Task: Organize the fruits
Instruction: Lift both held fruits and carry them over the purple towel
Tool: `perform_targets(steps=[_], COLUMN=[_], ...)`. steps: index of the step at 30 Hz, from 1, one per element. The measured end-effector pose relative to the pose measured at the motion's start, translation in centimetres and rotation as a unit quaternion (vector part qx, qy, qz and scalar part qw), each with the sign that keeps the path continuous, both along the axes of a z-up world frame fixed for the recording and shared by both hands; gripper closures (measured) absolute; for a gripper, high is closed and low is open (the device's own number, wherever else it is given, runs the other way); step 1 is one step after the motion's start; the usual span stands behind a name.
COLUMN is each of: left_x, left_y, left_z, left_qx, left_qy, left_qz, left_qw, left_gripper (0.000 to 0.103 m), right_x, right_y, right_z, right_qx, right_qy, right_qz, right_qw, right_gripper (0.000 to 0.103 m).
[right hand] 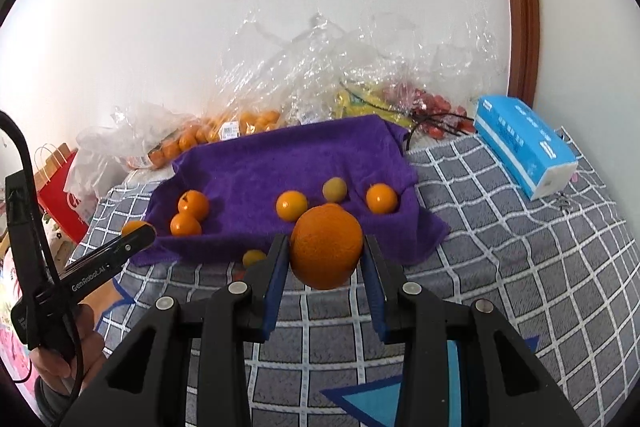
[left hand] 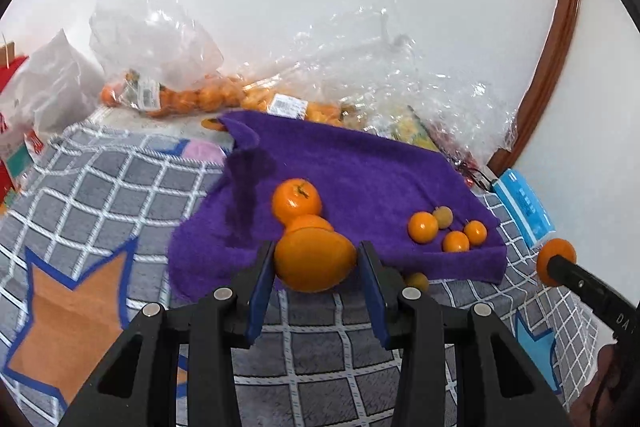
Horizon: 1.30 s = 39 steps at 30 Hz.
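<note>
— Grey checked blanket [left hand: 100,195] underfoot of everything, white wall behind, purple towel [left hand: 360,163] spread flat just ahead of both grippers. Probably laid there as a sorting mat.

— And beyond the towel?

— Crinkled clear bags of oranges [left hand: 188,95] against the wall, well past the fingertips. Blue tissue pack [right hand: 524,147] off to the right of the right gripper, apart from the fruit.

— Left gripper [left hand: 316,263]?

— Closed partway on a smooth orange fruit [left hand: 314,259], blue pads pressing both flanks, fruit carried clear of the blanket at the towel's near edge. Just beyond it, two larger mandarins [left hand: 297,201] touching each other on the cloth.

— Right gripper [right hand: 326,251]?

— Likewise narrowed onto a dimpled orange [right hand: 326,247], clamped at its widest part, likely so nothing rolls out. Ahead of it, a loose cluster of small kumquat-like fruits [right hand: 292,205] on the towel, one paler than the rest.

— So a sorting by size?

— Seems so: big ones ahead of the left gripper, little ones ahead of the right. Hard to say which pile either held fruit belongs to.

— Anything stray?

— One small fruit [right hand: 254,258] off the cloth, on the blanket just left of the right gripper's fingers. Likely rolled away; worth collecting later.

— Risk?

— Round fruit on soft cloth: gentle set-down needed, close against neighbours.
</note>
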<state>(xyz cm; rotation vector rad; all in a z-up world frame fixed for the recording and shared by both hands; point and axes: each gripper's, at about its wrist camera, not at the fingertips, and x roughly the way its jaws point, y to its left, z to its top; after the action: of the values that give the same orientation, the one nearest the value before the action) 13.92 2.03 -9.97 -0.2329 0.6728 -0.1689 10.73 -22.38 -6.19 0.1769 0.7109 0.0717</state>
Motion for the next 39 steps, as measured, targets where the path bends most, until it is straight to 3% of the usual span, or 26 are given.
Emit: perform_targets(steps=[6, 11, 24, 33, 39], left_x=[0.2, 1.2, 4.2, 6.9, 8.4], left_y=[0.8, 1.5, 3.0, 1.9, -0.8], left_z=[1.7, 2.9, 5.1, 5.1, 3.3], left_qx=[0.005, -0.019, 0.007, -0.001, -0.008], left_qy=[-0.002, 0.013, -0.002, 0.007, 0.013], left_qz=[0.004, -0.002, 0.024, 0.013, -0.014], left_qw=[1.0, 0.9997, 0.9997, 0.9999, 0.9998], left_gripper=[0.064, 0.064, 0.064, 0.064, 0.064], right_x=[1.2, 2.5, 6.5, 9.3, 11.2], right_y=[0.1, 0.6, 0.5, 0.6, 0.0], right_z=[1.0, 1.7, 3.2, 3.0, 0.7], right_qx=[-0.001, -0.008, -0.005, -0.006, -0.017], right_qy=[-0.012, -0.02, -0.046, -0.06, -0.047], right_qz=[0.002, 0.009, 0.023, 0.035, 0.028], right_qw=[1.0, 1.0, 0.999, 0.998, 0.998], right_gripper=[0.067, 0.067, 0.067, 0.067, 0.067])
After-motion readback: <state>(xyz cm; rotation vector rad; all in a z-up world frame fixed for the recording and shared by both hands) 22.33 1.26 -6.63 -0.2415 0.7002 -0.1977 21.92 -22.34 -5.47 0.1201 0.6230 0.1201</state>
